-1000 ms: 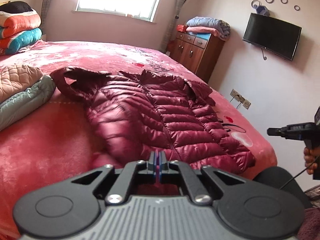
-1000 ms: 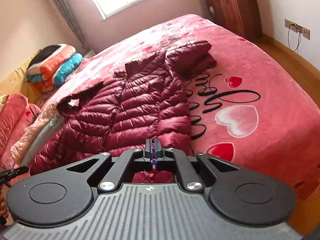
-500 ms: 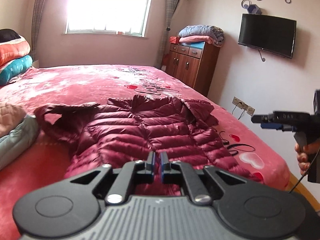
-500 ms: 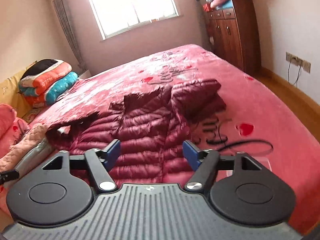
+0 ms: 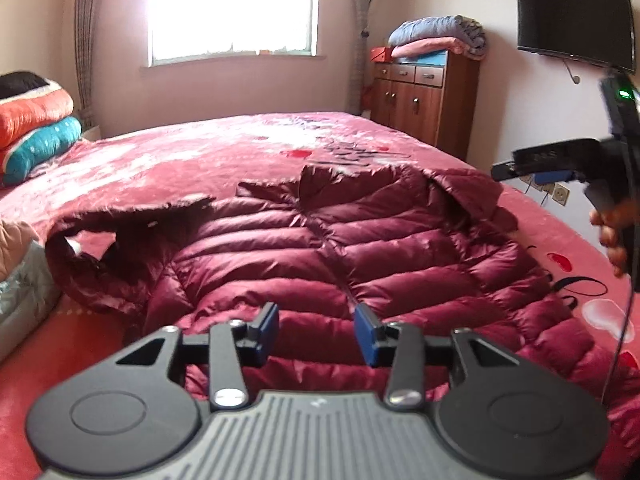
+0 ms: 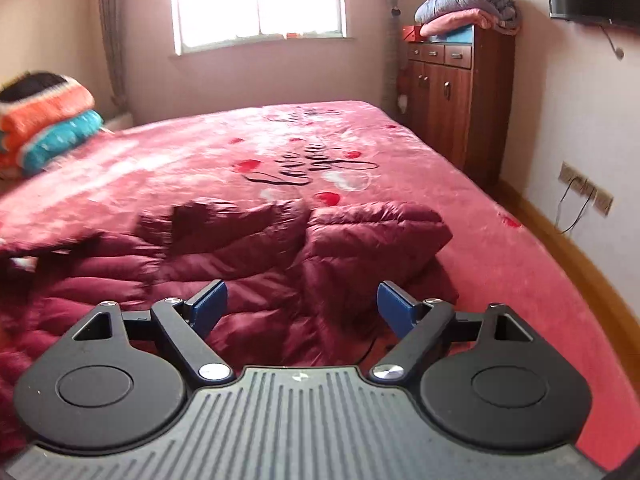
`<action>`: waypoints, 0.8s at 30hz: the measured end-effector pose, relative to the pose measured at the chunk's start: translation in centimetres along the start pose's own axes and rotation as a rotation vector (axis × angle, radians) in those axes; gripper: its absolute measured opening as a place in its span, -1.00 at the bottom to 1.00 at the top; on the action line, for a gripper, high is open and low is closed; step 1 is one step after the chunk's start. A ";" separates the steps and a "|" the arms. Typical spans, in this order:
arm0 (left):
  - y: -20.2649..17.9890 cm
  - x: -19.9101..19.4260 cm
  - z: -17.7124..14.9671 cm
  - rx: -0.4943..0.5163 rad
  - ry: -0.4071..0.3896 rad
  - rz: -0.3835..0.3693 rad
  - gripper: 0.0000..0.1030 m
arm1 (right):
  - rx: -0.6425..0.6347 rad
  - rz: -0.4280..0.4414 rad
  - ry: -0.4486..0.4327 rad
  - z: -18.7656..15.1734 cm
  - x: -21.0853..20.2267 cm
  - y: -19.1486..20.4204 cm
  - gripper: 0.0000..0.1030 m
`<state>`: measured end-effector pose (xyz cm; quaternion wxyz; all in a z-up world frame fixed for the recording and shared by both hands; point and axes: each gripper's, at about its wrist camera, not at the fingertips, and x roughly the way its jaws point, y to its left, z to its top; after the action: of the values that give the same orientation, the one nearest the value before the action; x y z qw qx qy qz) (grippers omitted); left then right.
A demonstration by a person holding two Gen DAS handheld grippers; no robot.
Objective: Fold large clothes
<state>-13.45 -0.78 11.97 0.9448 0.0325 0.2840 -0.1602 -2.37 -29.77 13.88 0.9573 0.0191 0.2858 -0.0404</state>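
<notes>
Blurring softens the left part of the right wrist view, where the maroon puffer jacket [image 6: 248, 264] runs out of frame. It lies spread on the pink plush bed [image 6: 500, 264], quilted in glossy horizontal tubes, one sleeve folded over its far corner. Both claws hang above its near hem: the left claw [image 5: 316, 330] partway apart, the right claw [image 6: 302, 306] wide, each having just been opening, with no cloth between the blue pads.

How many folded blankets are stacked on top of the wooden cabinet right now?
2 on the cabinet by the window: a grey-blue blanket on top, a pink blanket directly beneath it. Anything behind them is hidden.
</notes>
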 end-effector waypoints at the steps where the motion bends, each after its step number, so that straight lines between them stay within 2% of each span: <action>1: 0.2 0.5 -0.2 -0.010 0.003 -0.001 -0.09 | -0.013 -0.011 0.006 0.2 1.2 0.1 0.98; 2: 0.4 1.0 -0.4 -0.021 0.008 0.001 -0.02 | -0.025 -0.023 0.012 0.4 2.1 0.3 0.98; 6: 0.9 2.5 -1.4 -0.046 0.026 0.000 0.01 | -0.071 -0.079 0.026 1.2 5.9 0.9 0.99; 10: 1.1 3.4 -2.2 -0.045 0.030 -0.006 0.03 | -0.103 -0.193 0.069 1.2 9.8 1.2 0.98; 11: 1.1 3.6 -2.4 -0.045 0.030 -0.006 0.03 | -0.109 -0.216 0.086 1.1 10.8 1.4 0.92; 13: 1.2 3.7 -2.6 -0.049 0.030 -0.009 0.03 | -0.123 -0.280 0.101 0.8 12.0 1.0 0.60; 15: 1.4 3.8 -2.8 -0.057 0.030 -0.012 0.03 | -0.113 -0.304 0.091 0.5 12.2 0.3 -0.08; 18: 1.8 4.0 -3.1 -0.076 0.031 -0.017 0.03 | -0.057 -0.302 0.059 0.3 10.8 -1.5 -0.66; 20: 1.9 4.1 -3.2 -0.083 0.036 -0.019 0.03 | 0.008 -0.293 0.024 0.3 8.8 -2.9 -0.80; 24: 2.0 4.0 -3.2 -0.101 0.045 -0.031 0.03 | 0.219 -0.252 -0.076 0.2 3.1 -7.7 -0.87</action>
<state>-11.36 0.45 7.11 0.9361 -0.0161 0.3133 -0.1593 -0.31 -37.64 12.26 0.9468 0.0858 0.2436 -0.1918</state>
